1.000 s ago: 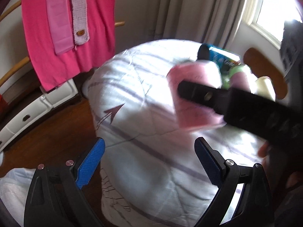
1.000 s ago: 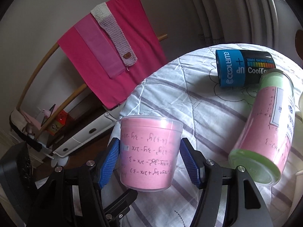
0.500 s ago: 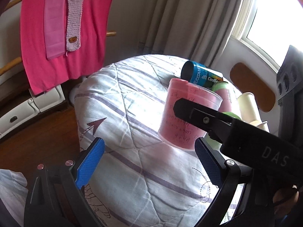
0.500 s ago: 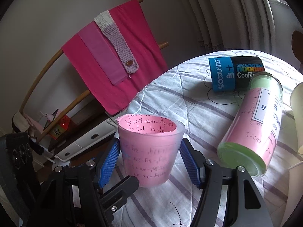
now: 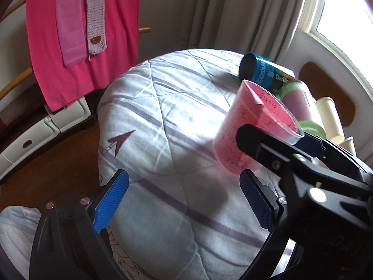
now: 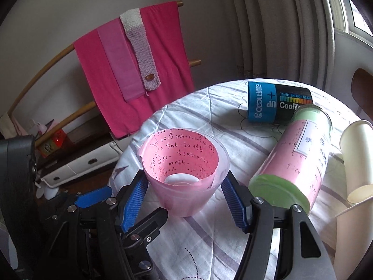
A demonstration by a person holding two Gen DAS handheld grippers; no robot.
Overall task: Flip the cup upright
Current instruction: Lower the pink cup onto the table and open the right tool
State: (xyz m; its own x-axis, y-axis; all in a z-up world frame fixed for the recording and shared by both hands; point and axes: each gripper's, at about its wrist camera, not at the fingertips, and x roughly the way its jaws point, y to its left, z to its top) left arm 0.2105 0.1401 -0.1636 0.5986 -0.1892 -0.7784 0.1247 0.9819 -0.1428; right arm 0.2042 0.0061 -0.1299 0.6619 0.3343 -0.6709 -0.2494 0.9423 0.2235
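Right wrist: one pink cup (image 6: 184, 175), two cylinders (image 6: 293, 163).

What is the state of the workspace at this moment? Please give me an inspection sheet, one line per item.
Surface: round table under a white quilted cloth with grey stripes.
Job's things: pink cup upright, mouth up, base on the cloth.
Clutter: blue CoolTime can and pink-green bottle lying on their sides; cream paper cup beside them.
Grippers: right gripper straddles the cup, pads apart from its wall; left gripper open, empty.
Cables: nothing seen.
Surroundings: pink cloths on a wooden rack, grey curtain, window.
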